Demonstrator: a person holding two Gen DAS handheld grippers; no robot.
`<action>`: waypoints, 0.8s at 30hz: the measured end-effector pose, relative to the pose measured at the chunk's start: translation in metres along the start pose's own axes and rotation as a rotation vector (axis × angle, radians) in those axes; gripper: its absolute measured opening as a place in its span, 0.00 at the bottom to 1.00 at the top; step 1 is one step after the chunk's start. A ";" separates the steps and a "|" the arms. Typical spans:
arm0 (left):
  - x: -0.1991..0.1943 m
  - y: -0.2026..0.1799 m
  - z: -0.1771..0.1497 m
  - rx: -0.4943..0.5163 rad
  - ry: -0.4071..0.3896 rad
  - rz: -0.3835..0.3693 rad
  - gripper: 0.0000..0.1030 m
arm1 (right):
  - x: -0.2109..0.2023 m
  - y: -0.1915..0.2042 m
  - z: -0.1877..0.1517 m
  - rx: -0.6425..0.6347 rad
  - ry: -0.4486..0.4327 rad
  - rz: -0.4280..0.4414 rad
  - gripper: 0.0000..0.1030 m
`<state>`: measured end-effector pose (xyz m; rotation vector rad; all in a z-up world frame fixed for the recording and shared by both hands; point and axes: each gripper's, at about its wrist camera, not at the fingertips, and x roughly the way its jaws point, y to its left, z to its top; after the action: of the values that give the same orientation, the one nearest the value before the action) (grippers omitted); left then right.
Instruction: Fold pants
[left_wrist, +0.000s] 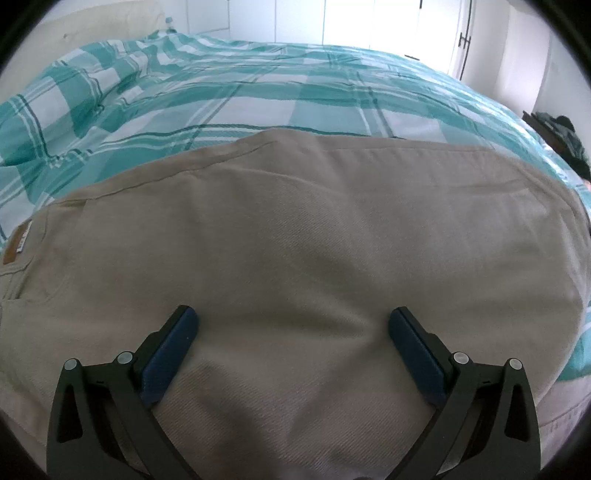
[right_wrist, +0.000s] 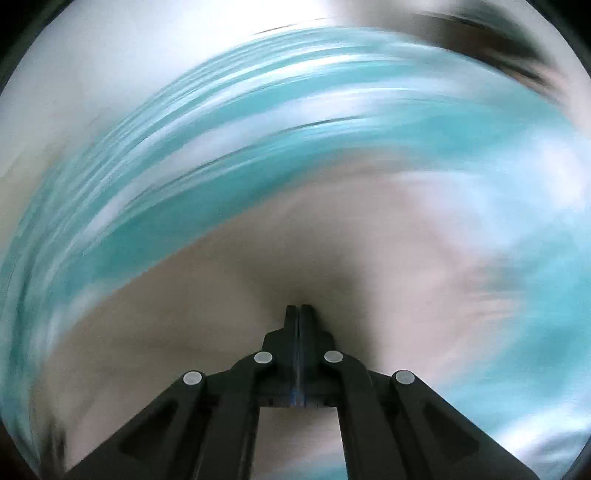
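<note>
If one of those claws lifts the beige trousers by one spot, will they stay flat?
Probably not. The beige twill trousers already dimple and crease softly on the checked teal bedcover, so they would likely droop. The weave looks matte, so slipping seems unlikely.

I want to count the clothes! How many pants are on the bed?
1. The beige pants lie flat on the teal checked bedspread, under the left gripper. More clothes could be hidden outside the view.

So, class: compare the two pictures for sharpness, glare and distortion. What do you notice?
Left wrist view: sharp, fisheye-bowed, with the window blown out white above the khaki pants. Right wrist view: heavy motion blur smears the checked bedcover into streaks; only the right gripper stays crisp.
</note>
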<state>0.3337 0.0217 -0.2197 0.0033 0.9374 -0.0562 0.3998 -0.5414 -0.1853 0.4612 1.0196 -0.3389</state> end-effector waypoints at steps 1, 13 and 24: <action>-0.001 0.000 -0.001 0.001 0.000 0.001 1.00 | -0.009 -0.026 0.000 0.045 -0.007 -0.070 0.02; -0.099 -0.029 -0.023 0.083 0.082 -0.118 0.99 | -0.193 0.051 -0.230 -0.280 0.007 0.350 0.76; -0.120 -0.028 -0.112 0.133 0.242 -0.133 1.00 | -0.190 -0.023 -0.307 0.036 0.094 0.148 0.61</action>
<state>0.1712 0.0026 -0.1883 0.0720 1.1734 -0.2452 0.0715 -0.3918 -0.1600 0.5863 1.0652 -0.2050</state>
